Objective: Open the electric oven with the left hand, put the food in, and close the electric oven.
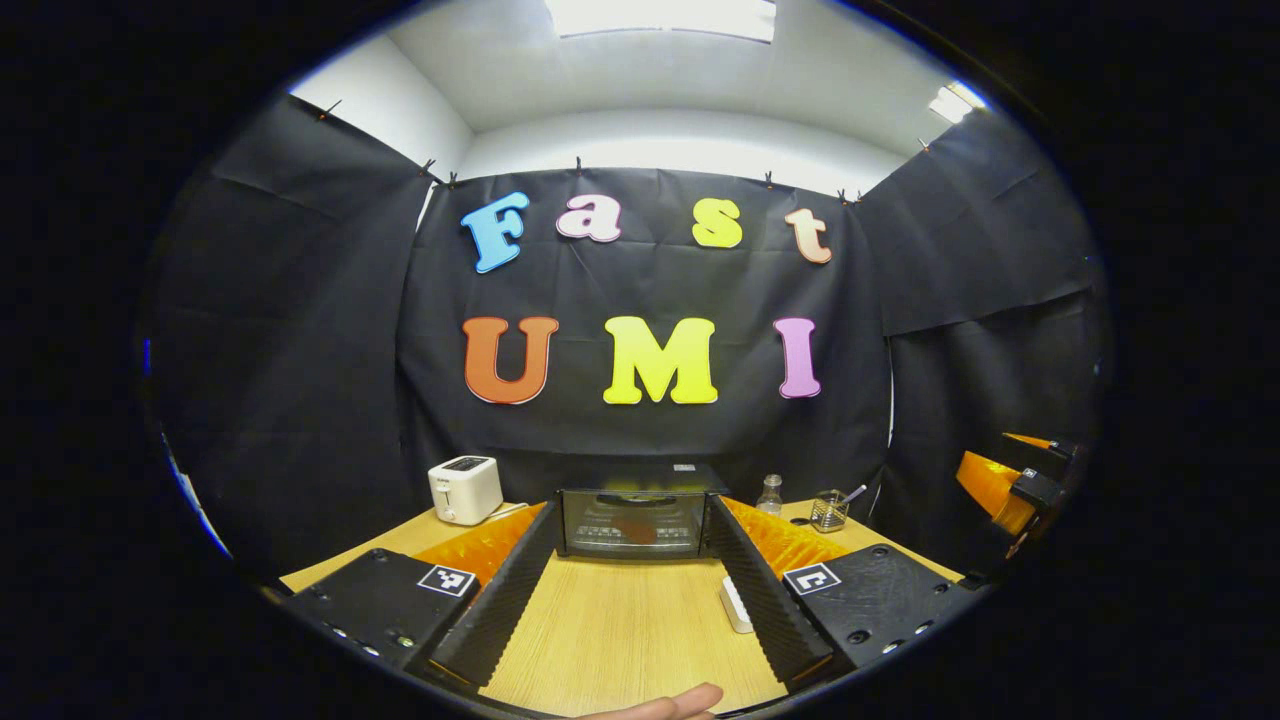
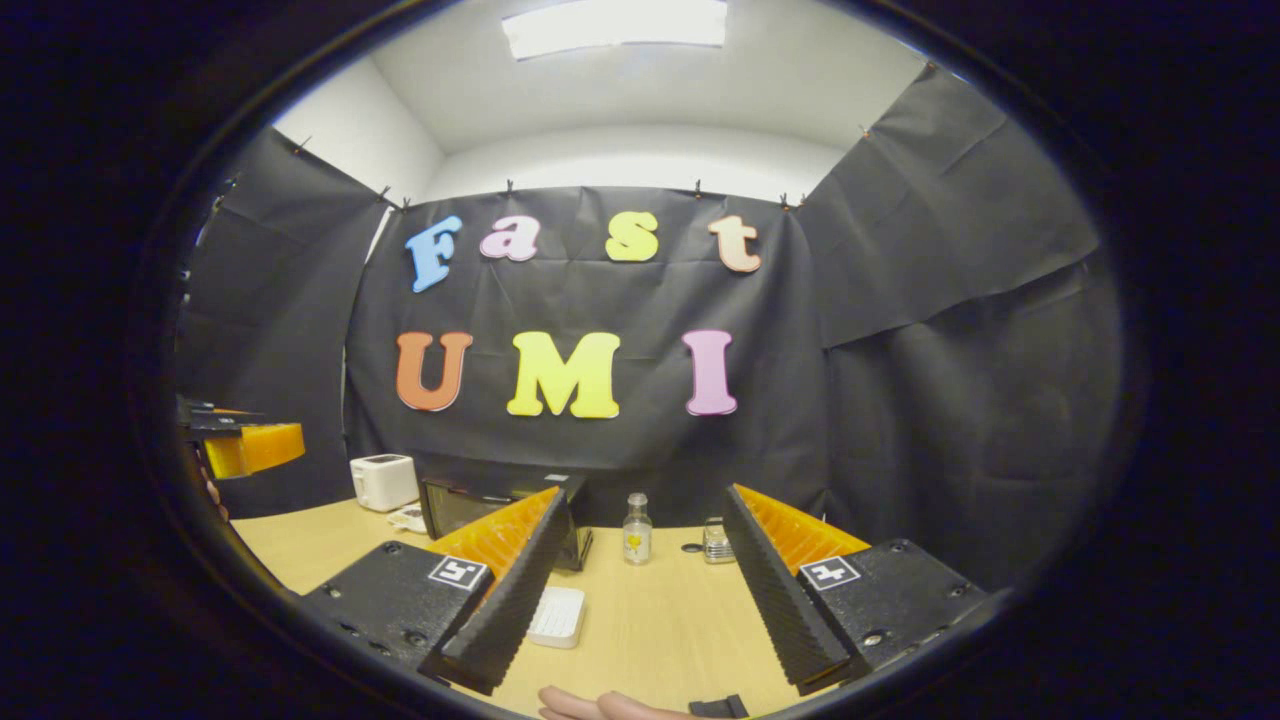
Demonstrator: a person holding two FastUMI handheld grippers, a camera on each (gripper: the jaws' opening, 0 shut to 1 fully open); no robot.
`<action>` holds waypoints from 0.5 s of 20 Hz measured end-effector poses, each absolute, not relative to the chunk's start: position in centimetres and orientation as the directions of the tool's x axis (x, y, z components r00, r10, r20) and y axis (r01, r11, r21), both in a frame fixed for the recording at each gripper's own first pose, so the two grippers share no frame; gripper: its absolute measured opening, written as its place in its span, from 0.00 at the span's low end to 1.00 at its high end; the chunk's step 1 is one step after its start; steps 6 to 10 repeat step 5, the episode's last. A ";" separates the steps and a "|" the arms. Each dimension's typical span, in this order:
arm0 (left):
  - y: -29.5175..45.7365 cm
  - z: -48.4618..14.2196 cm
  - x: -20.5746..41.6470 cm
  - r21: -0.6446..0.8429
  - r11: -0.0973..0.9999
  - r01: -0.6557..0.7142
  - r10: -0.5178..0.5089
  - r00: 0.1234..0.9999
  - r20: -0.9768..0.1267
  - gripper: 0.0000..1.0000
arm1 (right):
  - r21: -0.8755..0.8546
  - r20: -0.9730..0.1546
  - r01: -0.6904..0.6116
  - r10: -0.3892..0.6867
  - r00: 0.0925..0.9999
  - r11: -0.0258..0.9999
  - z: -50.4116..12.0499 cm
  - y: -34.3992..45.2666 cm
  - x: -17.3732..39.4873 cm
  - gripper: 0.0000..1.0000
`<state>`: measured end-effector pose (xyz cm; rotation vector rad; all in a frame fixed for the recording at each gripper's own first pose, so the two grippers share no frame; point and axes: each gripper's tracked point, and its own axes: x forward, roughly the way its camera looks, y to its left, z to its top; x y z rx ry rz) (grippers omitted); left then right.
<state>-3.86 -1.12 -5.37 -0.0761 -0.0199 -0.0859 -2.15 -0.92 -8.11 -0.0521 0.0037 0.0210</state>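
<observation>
The table lies under my two grippers, and the oven stands at its far edge with its glass door closed; something brownish shows through the glass, too dim to name. My left gripper is spread wide and empty, aimed straight at the oven. My right gripper is also spread and empty, right of the oven. A toaster stands left of the oven, a small bottle right of it.
</observation>
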 end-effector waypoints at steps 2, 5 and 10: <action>-1.2 -5.6 -4.1 -0.065 0.994 0.092 -0.091 0.996 0.015 0.96 | -0.056 0.002 -0.011 0.011 1.000 0.998 -7.9 -1.3 -2.2 0.96; -1.8 -5.9 -4.4 -0.062 0.992 0.113 -0.112 0.994 0.011 0.96 | -0.063 0.019 -0.007 0.008 1.000 0.998 -7.4 -1.3 -2.7 0.96; -1.8 -5.9 -4.4 -0.062 0.992 0.113 -0.112 0.994 0.011 0.96 | -0.063 0.019 -0.007 0.008 1.000 0.998 -7.4 -1.3 -2.7 0.96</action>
